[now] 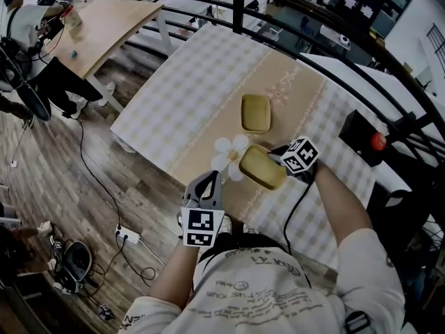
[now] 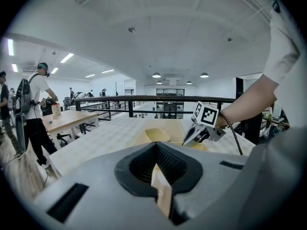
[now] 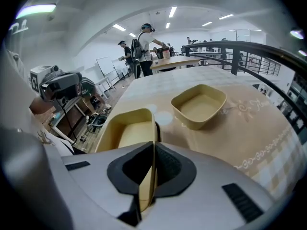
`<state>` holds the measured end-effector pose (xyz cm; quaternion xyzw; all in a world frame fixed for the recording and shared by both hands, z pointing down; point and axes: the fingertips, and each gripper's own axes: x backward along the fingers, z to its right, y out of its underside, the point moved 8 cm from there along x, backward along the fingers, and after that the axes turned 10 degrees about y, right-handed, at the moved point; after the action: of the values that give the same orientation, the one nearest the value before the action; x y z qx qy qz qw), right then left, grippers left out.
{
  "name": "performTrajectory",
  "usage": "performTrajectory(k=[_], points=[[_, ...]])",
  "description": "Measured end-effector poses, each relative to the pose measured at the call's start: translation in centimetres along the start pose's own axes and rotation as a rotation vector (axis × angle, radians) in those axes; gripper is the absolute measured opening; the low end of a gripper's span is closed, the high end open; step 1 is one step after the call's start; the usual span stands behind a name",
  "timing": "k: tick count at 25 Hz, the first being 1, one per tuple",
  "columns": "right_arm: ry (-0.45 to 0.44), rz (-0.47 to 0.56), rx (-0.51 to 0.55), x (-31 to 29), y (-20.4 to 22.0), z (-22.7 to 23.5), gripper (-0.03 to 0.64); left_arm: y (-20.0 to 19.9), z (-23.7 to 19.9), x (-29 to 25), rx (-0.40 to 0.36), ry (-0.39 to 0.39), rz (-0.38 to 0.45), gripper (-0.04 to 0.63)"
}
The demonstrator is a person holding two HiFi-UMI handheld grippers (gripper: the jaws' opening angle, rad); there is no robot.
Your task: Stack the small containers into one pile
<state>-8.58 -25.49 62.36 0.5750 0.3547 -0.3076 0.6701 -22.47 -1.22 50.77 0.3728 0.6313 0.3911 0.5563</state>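
Yellow plastic is pinched tight in the right claw [image 3: 154,145], its jaws clamped on the side wall of the near container [image 3: 125,134]; the left claw [image 1: 211,186] hangs at the edge of the tabletop [image 1: 188,96], closed on nothing; the far container [image 3: 199,105] sits alone, a gap away; no pile yet; one gripped, and the carrying and nesting remain, I'd say.

The surface [image 1: 142,127] wears a checked cloth [image 1: 181,89] with a beige band [image 1: 292,89]. A small yellow container [image 1: 256,113] sits at one o'clock from its white flower print [image 1: 229,153].
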Motion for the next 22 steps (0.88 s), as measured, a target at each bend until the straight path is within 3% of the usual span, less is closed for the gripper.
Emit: performTrajectory(k=[8,11,16,18,22], points=[[0.040,-0.036,0.026,-0.7,0.4,-0.3,0.011,-0.4,0.2,-0.4,-0.002,0.001,0.002,0.006],[0.041,-0.037,0.028,-0.8,0.4,-0.5,0.128,-0.6,0.6,-0.5,-0.004,0.001,0.002,0.006],[0.067,-0.010,0.016,-0.3,0.6,-0.6,0.166,-1.0,1.0,-0.7,-0.008,0.004,0.008,0.006],[0.090,0.027,-0.013,0.2,0.8,-0.6,0.145,-1.2,1.1,-0.8,-0.006,0.006,0.012,0.006],[0.207,0.152,-0.060,2.3,0.9,-0.5,0.005,-1.7,1.4,-1.2,-0.011,0.015,0.020,0.006]])
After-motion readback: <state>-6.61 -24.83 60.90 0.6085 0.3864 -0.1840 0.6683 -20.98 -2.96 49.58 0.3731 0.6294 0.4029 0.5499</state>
